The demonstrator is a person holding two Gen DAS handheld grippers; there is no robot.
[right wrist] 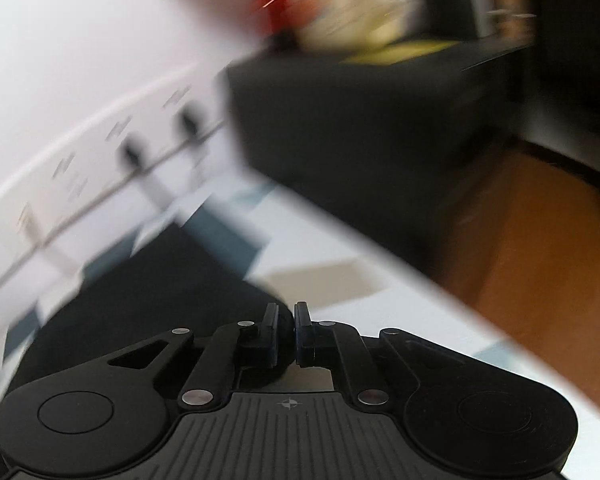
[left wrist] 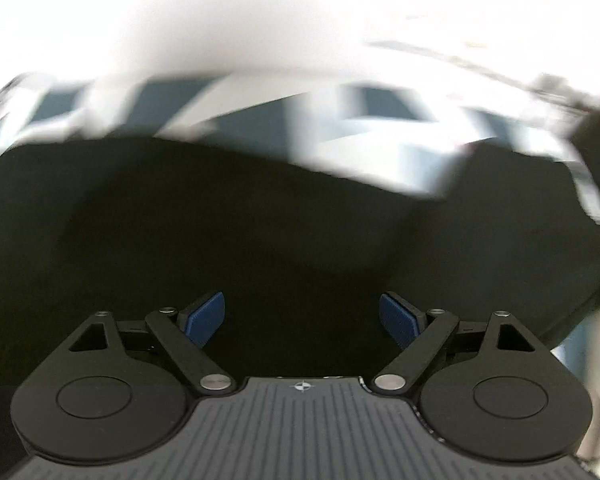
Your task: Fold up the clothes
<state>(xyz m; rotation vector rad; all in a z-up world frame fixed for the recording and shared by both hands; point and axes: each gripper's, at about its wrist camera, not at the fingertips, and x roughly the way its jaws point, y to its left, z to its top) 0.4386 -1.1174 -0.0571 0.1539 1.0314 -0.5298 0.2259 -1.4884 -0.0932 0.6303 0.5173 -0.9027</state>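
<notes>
Your left gripper [left wrist: 302,320] is standing wide open, its two ribbed blue pads [left wrist: 204,316] spread well apart with nothing between them. Directly ahead of and beneath those fingers the black garment [left wrist: 260,220] is lying as a broad, matte, soft-edged mass, its far border curving in a gentle hump. Beyond it the surface [left wrist: 380,148] is showing white with blue-grey angular patches, though motion blur is smearing the detail. Your right gripper [right wrist: 286,316] is pinching nearly closed, and a rounded bunch of the same black cloth is bulging between its fingers, so it is holding the garment. The rest of the fabric is trailing off to the left of those fingers. Ahead and to the right, a dark boxy block [right wrist: 360,128] and a smooth orange-brown floor [right wrist: 540,260] are blurring past.
</notes>
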